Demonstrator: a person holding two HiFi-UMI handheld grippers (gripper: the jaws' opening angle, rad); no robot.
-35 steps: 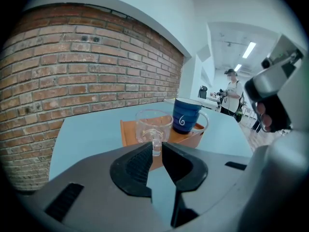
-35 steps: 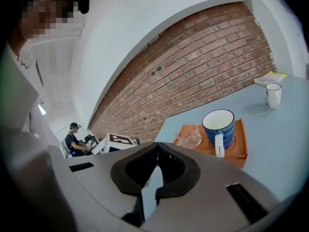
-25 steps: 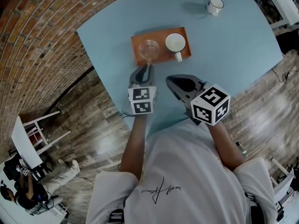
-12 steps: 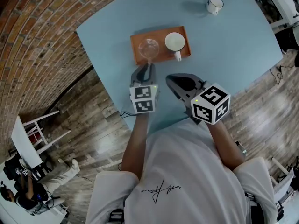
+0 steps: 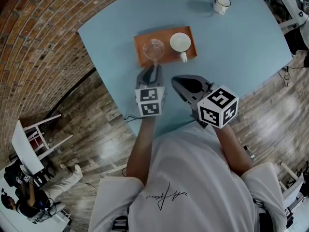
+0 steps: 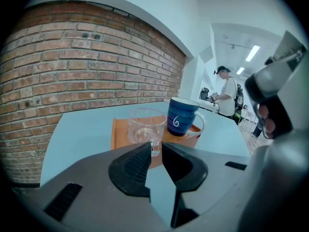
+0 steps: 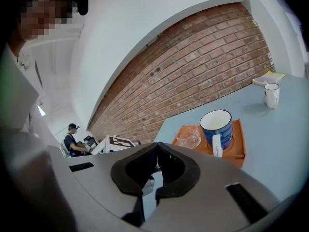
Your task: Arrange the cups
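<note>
An orange tray [image 5: 143, 58] lies on the light blue table [image 5: 241, 47]. On it stand a clear glass cup [image 5: 153, 49] at the left and a blue mug [image 5: 181, 43] with a white inside at the right. My left gripper [image 5: 153, 69] hovers at the tray's near edge. Its jaws stand a narrow gap apart, in line with the glass cup's [image 6: 145, 127] handle, which shows just beyond the tips. My right gripper [image 5: 175, 81] hangs shut and empty over the table, near the tray's right front. The tray [image 7: 239, 144] and blue mug [image 7: 216, 126] lie ahead of it.
A white mug [image 5: 222, 5] stands alone at the table's far side, with a yellowish book [image 7: 268, 77] near it. A brick wall [image 6: 87, 66] runs along the table's left. White chairs [image 5: 287, 6] stand past the far right corner. A person [image 6: 227, 96] stands in the background.
</note>
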